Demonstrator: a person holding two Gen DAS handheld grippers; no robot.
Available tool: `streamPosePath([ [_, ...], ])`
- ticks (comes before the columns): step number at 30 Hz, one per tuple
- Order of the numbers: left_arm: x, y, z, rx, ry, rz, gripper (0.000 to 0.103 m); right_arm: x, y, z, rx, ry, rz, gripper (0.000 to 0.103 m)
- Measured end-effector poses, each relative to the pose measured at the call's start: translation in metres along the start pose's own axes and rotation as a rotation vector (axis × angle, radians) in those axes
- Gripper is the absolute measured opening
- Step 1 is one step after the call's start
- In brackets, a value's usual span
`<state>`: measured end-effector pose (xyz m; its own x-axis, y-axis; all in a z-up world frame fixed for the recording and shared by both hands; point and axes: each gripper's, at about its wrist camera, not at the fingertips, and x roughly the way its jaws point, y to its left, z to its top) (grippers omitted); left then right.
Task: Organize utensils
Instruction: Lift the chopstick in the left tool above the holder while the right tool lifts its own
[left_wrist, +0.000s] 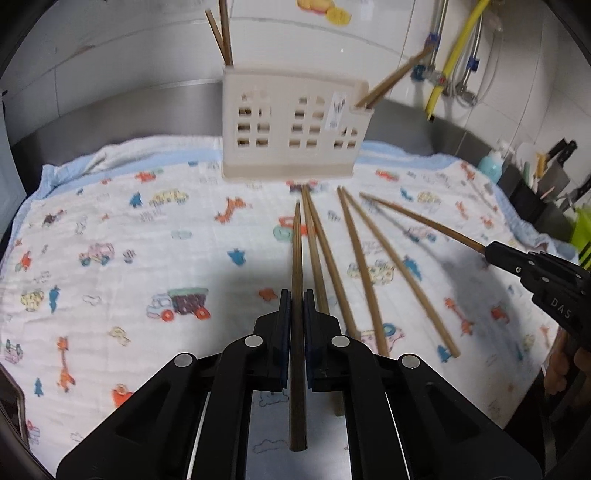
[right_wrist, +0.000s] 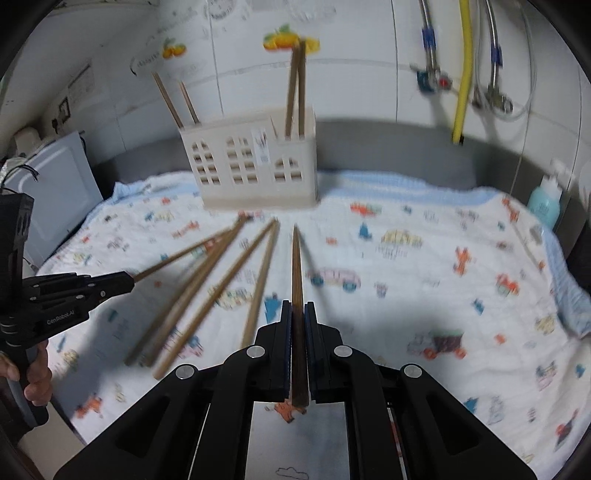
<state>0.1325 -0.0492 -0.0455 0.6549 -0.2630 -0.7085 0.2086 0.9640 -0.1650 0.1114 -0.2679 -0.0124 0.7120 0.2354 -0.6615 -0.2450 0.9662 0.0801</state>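
A beige utensil holder (left_wrist: 291, 125) with window cut-outs stands on a printed cloth at the back; it also shows in the right wrist view (right_wrist: 255, 162). Chopsticks stand in its left end (left_wrist: 221, 33) and right end (left_wrist: 399, 74). My left gripper (left_wrist: 295, 299) is shut on a brown chopstick (left_wrist: 296, 258) that points at the holder. My right gripper (right_wrist: 297, 310) is shut on another chopstick (right_wrist: 296, 266); it shows at the right of the left wrist view (left_wrist: 491, 253). Several loose chopsticks (left_wrist: 354, 258) lie on the cloth between the two grippers.
The white cloth with cartoon vehicles (left_wrist: 147, 240) covers a steel counter. A tiled wall with pipes and a yellow hose (left_wrist: 458, 55) is behind. A blue bottle (right_wrist: 545, 203) and knives in a block (left_wrist: 557, 173) stand at the right. A white appliance (right_wrist: 55, 199) stands at the left.
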Motion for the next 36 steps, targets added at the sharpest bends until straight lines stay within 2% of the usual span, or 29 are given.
streamPosePath([
  [8,-0.033,0.002,0.014,0.011,-0.076,-0.035,0.005,-0.035,0.011,0.040,-0.033,-0.090,0.032,0.007],
  [16,-0.045,0.011,0.027,0.016,-0.092,-0.049,0.005,-0.049,0.022,0.082,-0.065,-0.109,0.063,0.007],
  [23,-0.053,0.013,0.042,0.040,-0.112,-0.059,0.005,-0.066,0.027,0.135,-0.103,-0.147,0.082,0.007],
  [30,-0.054,0.014,0.059,0.069,-0.121,-0.057,0.005,-0.077,0.036,0.188,-0.167,-0.220,0.046,0.007],
  [36,-0.056,0.014,0.074,0.083,-0.123,-0.059,0.005,-0.052,0.034,0.227,-0.167,-0.211,0.001,0.007],
])
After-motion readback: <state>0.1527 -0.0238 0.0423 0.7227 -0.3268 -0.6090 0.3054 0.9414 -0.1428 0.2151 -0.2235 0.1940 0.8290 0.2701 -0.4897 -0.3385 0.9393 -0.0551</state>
